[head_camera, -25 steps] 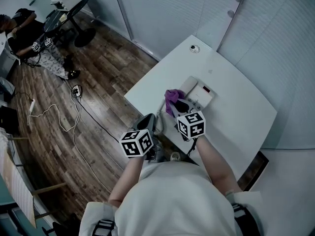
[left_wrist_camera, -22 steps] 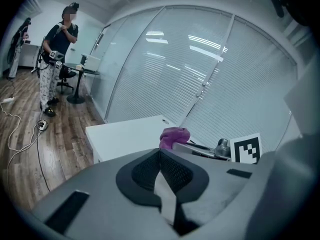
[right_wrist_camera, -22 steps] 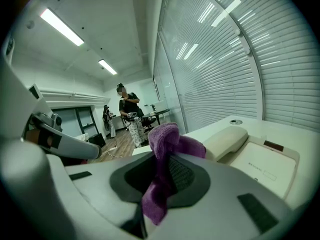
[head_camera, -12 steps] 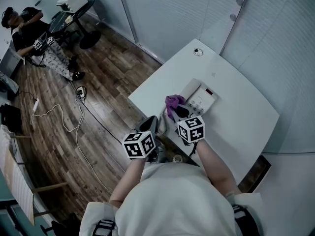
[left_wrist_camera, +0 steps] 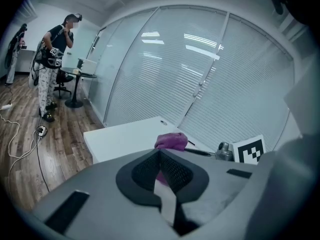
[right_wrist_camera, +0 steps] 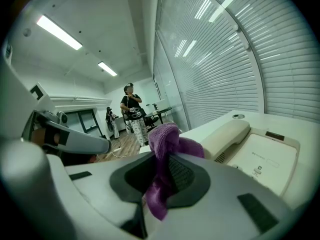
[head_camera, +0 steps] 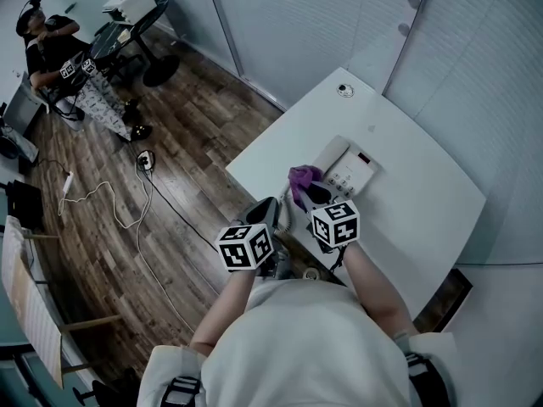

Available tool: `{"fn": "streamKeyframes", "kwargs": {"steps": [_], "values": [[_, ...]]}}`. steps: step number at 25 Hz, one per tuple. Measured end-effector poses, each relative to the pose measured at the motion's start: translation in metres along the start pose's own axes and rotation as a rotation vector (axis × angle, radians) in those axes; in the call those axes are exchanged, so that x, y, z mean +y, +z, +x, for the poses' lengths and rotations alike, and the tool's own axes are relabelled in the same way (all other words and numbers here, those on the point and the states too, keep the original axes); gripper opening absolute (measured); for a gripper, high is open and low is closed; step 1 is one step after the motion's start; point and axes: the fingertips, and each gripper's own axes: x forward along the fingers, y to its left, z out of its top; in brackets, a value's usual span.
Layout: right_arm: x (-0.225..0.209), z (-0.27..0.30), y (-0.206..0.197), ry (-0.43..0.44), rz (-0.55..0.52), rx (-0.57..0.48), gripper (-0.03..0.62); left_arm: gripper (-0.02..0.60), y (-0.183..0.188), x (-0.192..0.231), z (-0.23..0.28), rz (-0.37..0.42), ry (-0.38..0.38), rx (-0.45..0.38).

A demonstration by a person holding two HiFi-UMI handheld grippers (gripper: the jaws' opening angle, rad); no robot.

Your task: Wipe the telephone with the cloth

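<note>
Little has shifted over the last second: both tools sit in much the same spots at the counter's near edge, and the cloth has not left the telephone's side.

Nearest, the left tool [left_wrist_camera: 161,170] has its jaws pressed together with nothing I can make out between them; it hangs off the counter's [head_camera: 280,147] near edge, apart from the telephone. Just beyond, the right tool [right_wrist_camera: 161,181] pinches the purple cloth [right_wrist_camera: 166,138], which bunches up above the jaws and trails a tail below them. The cloth lies against the left end of the telephone [head_camera: 350,166], right by its handset [right_wrist_camera: 227,135].

The cloth looks soft and limp, so it probably wipes best gripped mid-fold with a broad pad left free. The telephone looks light, smooth plastic, and the handset only rests in its cradle; a firm swipe could likely slide or unseat it.

Farther off, another person [head_camera: 49,51] stands on the wooden floor.
</note>
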Motion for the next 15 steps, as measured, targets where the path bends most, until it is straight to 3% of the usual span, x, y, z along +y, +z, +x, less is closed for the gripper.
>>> {"fn": "streamKeyframes", "kwargs": {"steps": [15], "values": [[-0.005,-0.053,0.041,-0.051,0.028,-0.138,0.067,0.021,0.014,-0.021,0.028,0.084,-0.081,0.041]]}}
